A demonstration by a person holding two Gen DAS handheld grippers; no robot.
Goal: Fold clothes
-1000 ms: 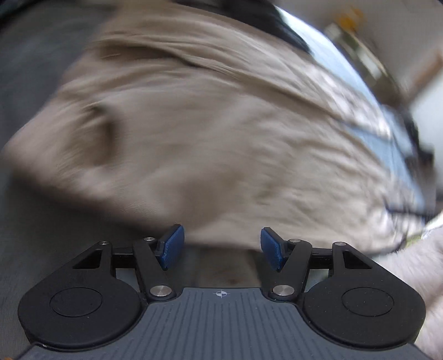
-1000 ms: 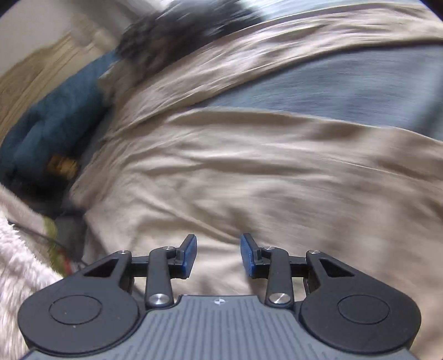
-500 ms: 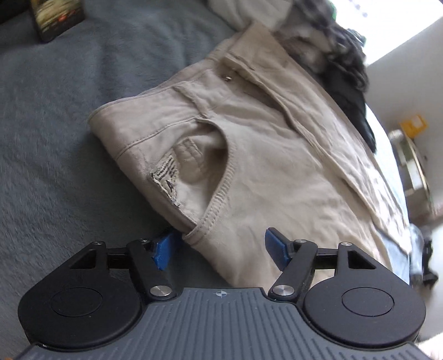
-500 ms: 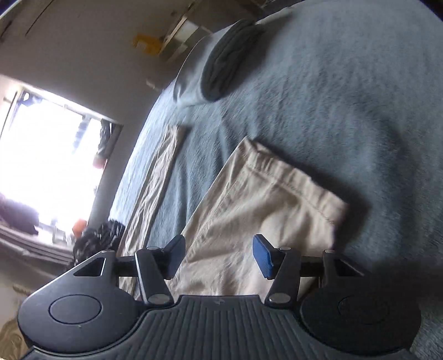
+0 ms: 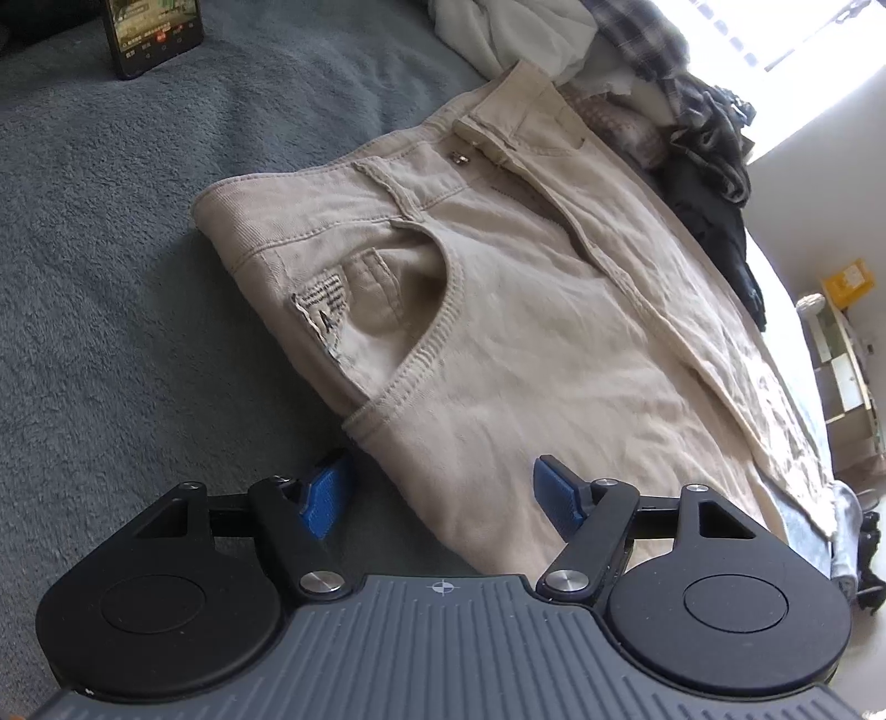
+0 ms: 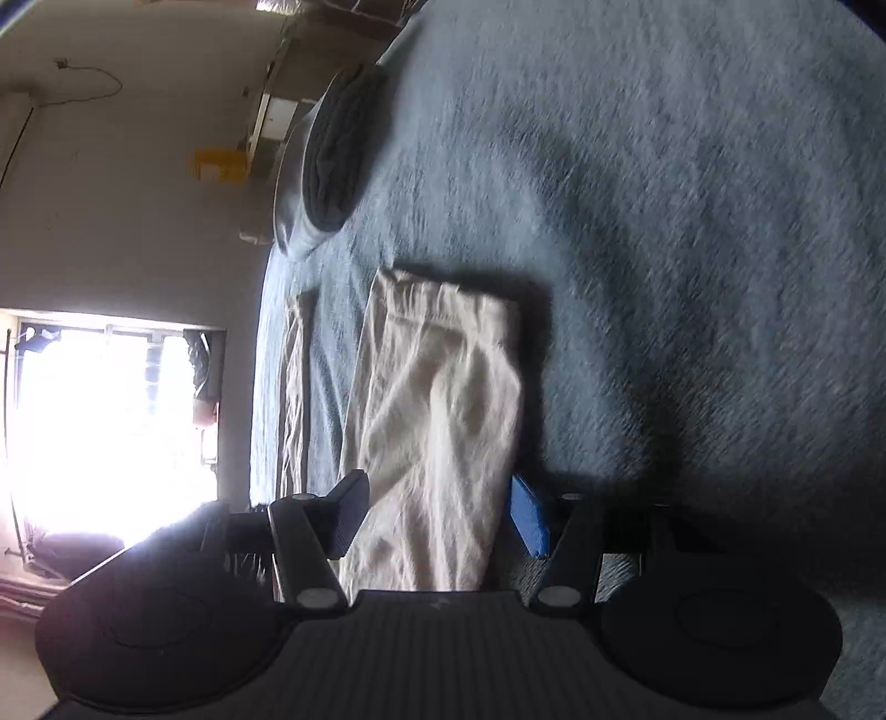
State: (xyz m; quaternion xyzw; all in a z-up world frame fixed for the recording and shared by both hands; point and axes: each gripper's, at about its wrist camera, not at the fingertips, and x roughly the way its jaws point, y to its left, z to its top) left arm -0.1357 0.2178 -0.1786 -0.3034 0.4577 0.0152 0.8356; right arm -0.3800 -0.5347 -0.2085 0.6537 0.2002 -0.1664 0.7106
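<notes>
the tan pants [image 5: 498, 310] lie flat on a fuzzy gray blanket [image 5: 111, 266]. in the left wrist view the waist end is near the top, with the metal button [image 5: 459, 159] and the front pocket [image 5: 410, 310] showing. a small cloth tag [image 5: 324, 310] sticks out by the pocket. from the waist the pants run long, down and to the right in that view, away toward the bright window side.

the left gripper [image 5: 440, 493] hangs over the near side edge of the pants, just below the pocket. its blue fingers [image 5: 324, 498] stand wide apart. the edge of the pants lies between them, but the pads do not squeeze it. the jaws have just been closing a tiny bit.

in the right wrist view one pant leg [image 6: 437, 421] runs straight up the picture, from the gripper to its hem [image 6: 443, 291]. the other leg [image 6: 296, 387] shows as a thin strip to the left, apart from it with blanket in between. the right gripper [image 6: 437, 515] sits with a finger on each side of the near leg. its jaws are partly open and do not pinch the cloth.

a phone [image 5: 152, 30] stands up on the blanket, well away from the pants. a pile of other clothes [image 5: 664, 83] sits just past the waist. a dark folded thing [image 6: 338, 155] lies far off on the blanket.
</notes>
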